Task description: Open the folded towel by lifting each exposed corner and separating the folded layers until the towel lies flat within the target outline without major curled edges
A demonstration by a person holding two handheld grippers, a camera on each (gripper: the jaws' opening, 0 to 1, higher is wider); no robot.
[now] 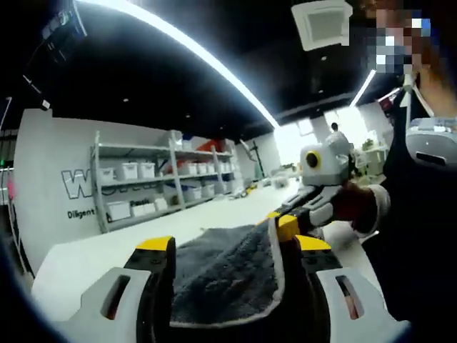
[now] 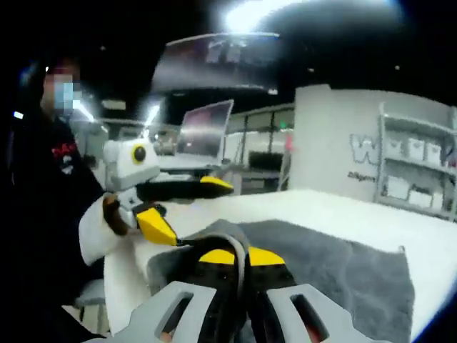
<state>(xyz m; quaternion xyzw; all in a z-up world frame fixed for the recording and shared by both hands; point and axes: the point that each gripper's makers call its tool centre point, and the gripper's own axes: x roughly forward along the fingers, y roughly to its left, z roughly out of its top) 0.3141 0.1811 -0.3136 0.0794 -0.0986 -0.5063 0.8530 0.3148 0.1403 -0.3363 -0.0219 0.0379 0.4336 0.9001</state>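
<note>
**Grey towel held up at one edge by both claws**

The grey towel [image 1: 221, 275] lies spread over the white bench [image 1: 78, 264], its pale hemmed edge lifted toward the cameras. In the left gripper view the towel's near edge rises between the jaws of the left claw [image 1: 232, 246], whose yellow-tipped jaws stand apart with the cloth draped between them; the hem runs up against the right-hand jaw, but whether the jaws actually pinch it I cannot tell. In the right gripper view the towel [image 2: 335, 268] stretches away to the right across the bench [image 2: 343, 207], one far corner lying flat near the bench's edge. The right claw [image 2: 239, 256] has its yellow tips pressed together on a raised fold of the towel's pale edge.

Each claw appears in the other's view: the right claw [image 1: 285, 221] just beside the left one at the towel's edge, and the left claw [image 2: 187, 211] with its jaws spread, close by.

A person in dark clothing stands at the bench. Behind it are metal shelves [image 1: 161, 182] holding white bins, and a white wall with dark lettering.
</note>
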